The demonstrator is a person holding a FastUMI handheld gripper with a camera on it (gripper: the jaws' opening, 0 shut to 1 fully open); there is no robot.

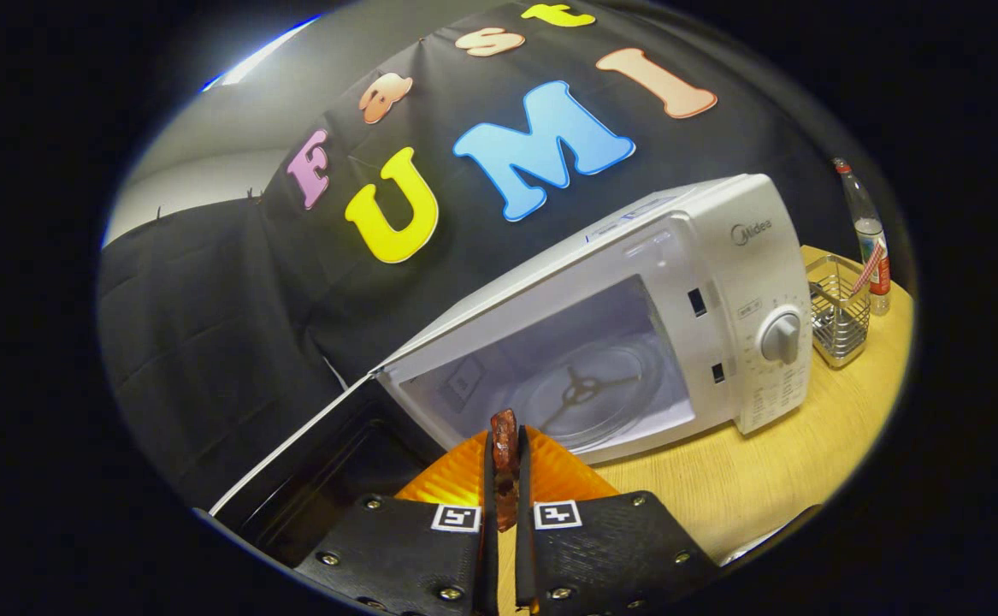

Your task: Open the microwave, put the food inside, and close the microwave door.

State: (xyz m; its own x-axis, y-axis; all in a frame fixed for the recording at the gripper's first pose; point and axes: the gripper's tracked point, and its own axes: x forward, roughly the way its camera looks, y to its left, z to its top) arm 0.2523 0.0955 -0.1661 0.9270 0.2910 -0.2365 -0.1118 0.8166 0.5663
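**Food pinched in the gripper at the open microwave**

A small brown piece of food [504, 441] sits clamped between the two fingers of the gripper [504, 466]; the jaws stand nearly together, both pressing on it, and its top end sticks up past the fingertips. Just beneath and behind the fingers lies an orange ridged plate [463, 476], spreading out to both sides of them, its far edge close to the microwave's lower front.

The white microwave [721, 282] stands directly ahead on a pale wooden table [772, 479]. Its door [319, 462] is swung wide open to the left of the fingers, dark inner face in view. The cavity is open to sight, with a clear glass turntable [588, 389] resting on the floor inside, just beyond the food. On the microwave's right-hand panel is a round dial [781, 336].

Further right on the table, near the microwave's side, stands a wire mesh holder [841, 321], and just beyond it a clear bottle [866, 231] with a red cap. Black cloth hangs behind everything.
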